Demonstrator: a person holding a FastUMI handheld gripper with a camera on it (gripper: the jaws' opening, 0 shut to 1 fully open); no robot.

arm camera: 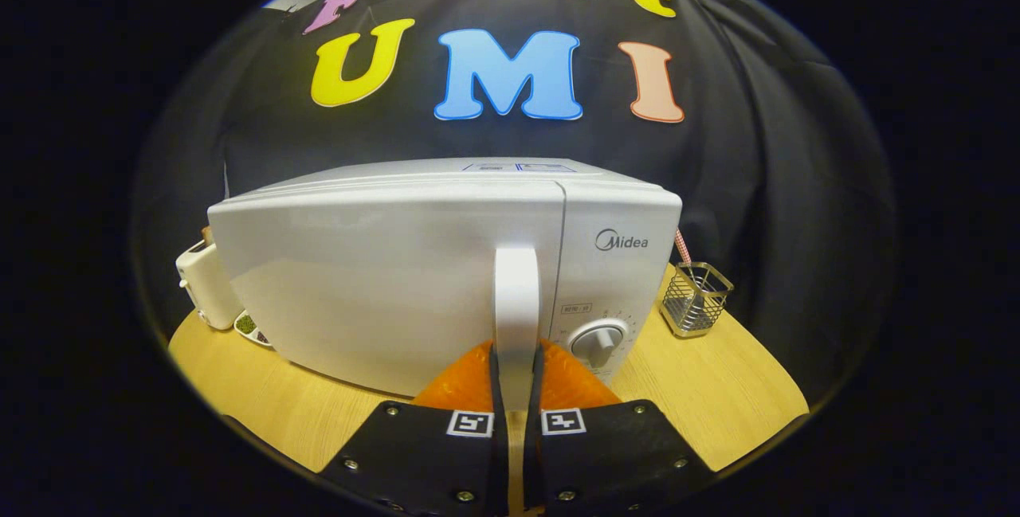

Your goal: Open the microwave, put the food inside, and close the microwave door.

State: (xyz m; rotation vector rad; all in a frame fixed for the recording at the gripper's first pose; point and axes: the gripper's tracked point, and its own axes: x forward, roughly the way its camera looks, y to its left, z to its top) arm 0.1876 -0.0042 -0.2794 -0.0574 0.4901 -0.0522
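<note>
**A:** With the gripper (516, 377) nearly closed around the white vertical bar handle (516, 302), both fingers look pressed on its lower end, nothing else held.

**B:** Handle axis?

**A:** Upright, running straight up from between the fingers, on the right edge of the glossy white microwave door (382, 286), which looks shut or barely ajar. Hinge side probably lies left, so the pull likely swings left.

**B:** Food?

**A:** Can't tell. Small dish (253, 329) sits behind the microwave's left corner.

Even bright light, soft sheen on microwave (382, 278), strong fisheye bending at edges, focus sharp
</note>
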